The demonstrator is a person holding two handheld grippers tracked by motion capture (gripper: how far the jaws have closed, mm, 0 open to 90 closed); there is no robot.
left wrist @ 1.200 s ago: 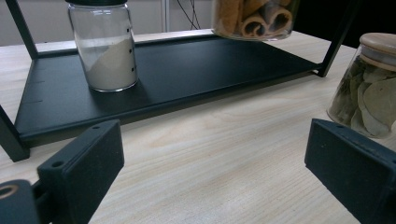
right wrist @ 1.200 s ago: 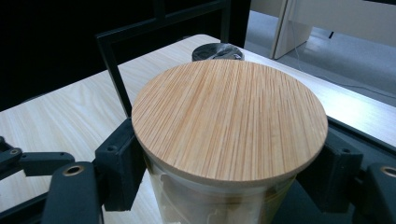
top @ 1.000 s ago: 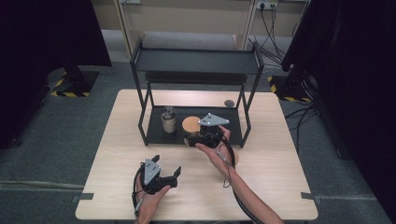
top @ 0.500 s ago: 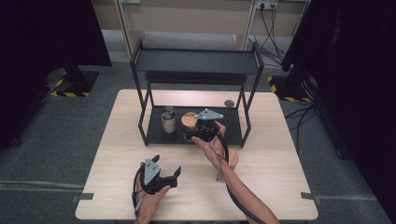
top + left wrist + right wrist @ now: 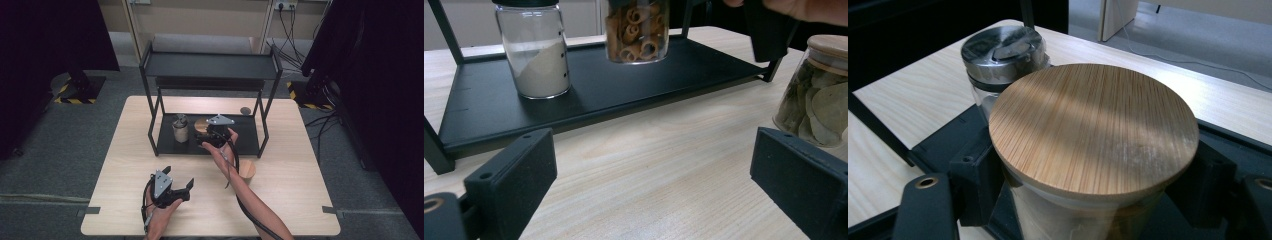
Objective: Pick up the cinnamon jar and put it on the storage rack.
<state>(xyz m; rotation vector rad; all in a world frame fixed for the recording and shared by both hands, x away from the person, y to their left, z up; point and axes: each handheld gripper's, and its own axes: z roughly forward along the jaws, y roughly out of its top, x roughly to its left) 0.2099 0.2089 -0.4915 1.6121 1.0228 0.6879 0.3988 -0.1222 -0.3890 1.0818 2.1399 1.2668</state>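
Rack tray probably black metal.

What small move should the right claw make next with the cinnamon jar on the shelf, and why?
Probably open the right claw and draw it back. The cinnamon jar looks upright on the bottom tray of the rack, beside the powder jar, so it likely needs no more support. Whether its base fully rests cannot be told.
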